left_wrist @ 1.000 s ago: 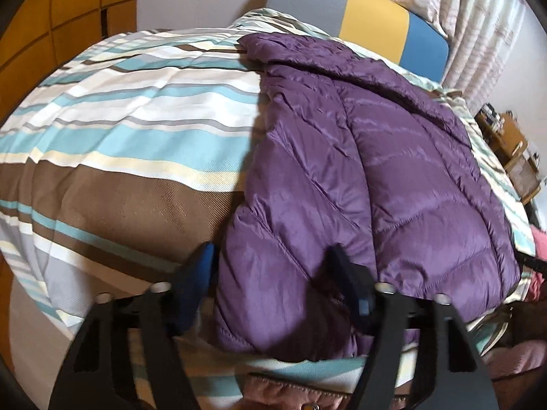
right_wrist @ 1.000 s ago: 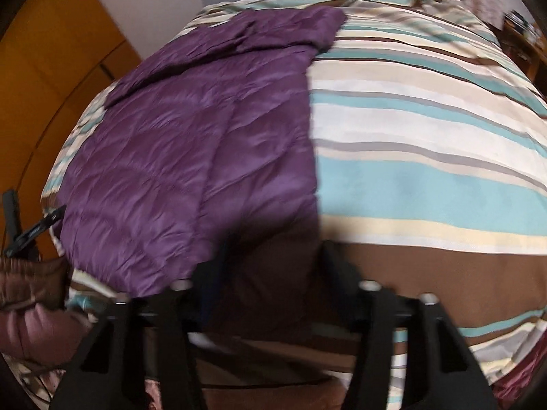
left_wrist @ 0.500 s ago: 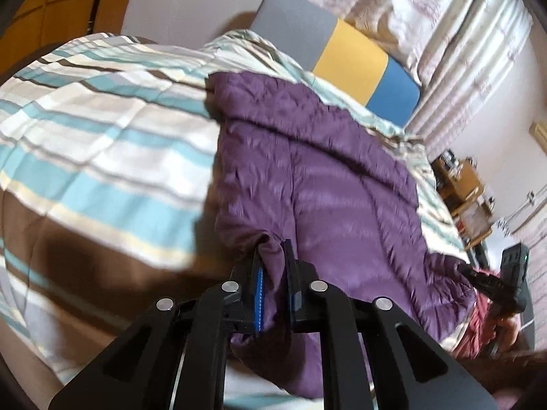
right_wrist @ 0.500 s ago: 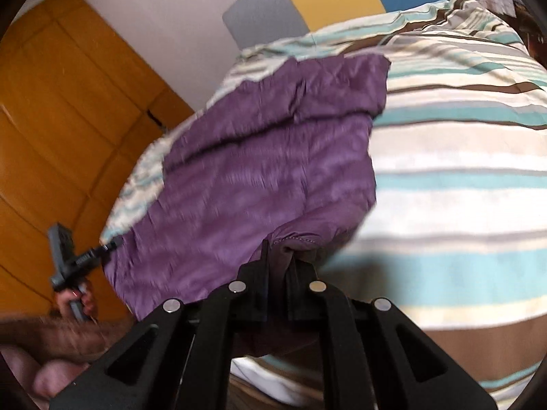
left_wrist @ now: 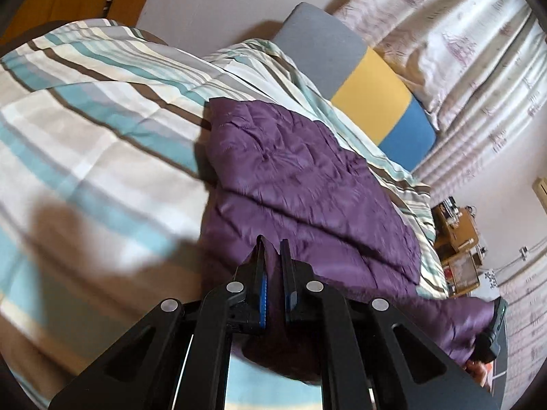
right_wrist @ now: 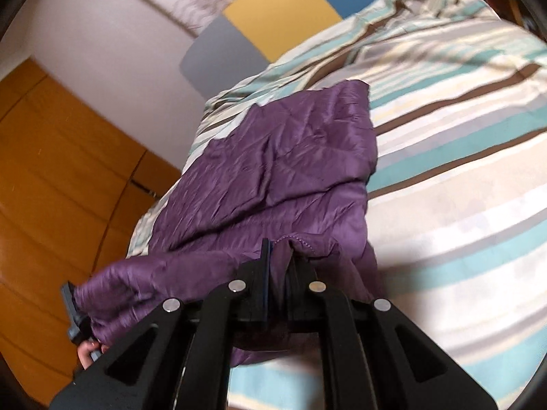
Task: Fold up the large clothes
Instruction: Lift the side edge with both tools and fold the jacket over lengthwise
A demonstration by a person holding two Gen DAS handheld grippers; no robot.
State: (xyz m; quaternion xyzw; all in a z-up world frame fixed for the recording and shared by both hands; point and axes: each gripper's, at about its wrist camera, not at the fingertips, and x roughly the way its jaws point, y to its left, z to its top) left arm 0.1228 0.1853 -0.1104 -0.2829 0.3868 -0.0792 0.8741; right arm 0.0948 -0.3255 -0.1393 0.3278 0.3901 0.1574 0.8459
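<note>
A purple quilted puffer jacket (left_wrist: 307, 184) lies lengthwise on a striped bed; it also shows in the right wrist view (right_wrist: 283, 164). My left gripper (left_wrist: 272, 249) is shut on the jacket's near hem at its left corner and holds it raised off the bed. My right gripper (right_wrist: 278, 251) is shut on the near hem at the right corner, also raised. The hem hangs between the two grippers. The right gripper shows at the lower right of the left wrist view (left_wrist: 495, 328), and the left gripper at the lower left of the right wrist view (right_wrist: 73, 311).
The striped duvet (left_wrist: 95, 143) covers the bed. A grey, yellow and blue headboard (left_wrist: 369, 99) stands at the far end before curtains (left_wrist: 478, 68). A wooden shelf with clutter (left_wrist: 458, 239) is at the right. An orange wardrobe (right_wrist: 61, 184) stands to the left.
Both grippers closed on the jacket's near hem corners and lifted them up off the bed, pulling the hem away from the bed's edge and toward the far end.
</note>
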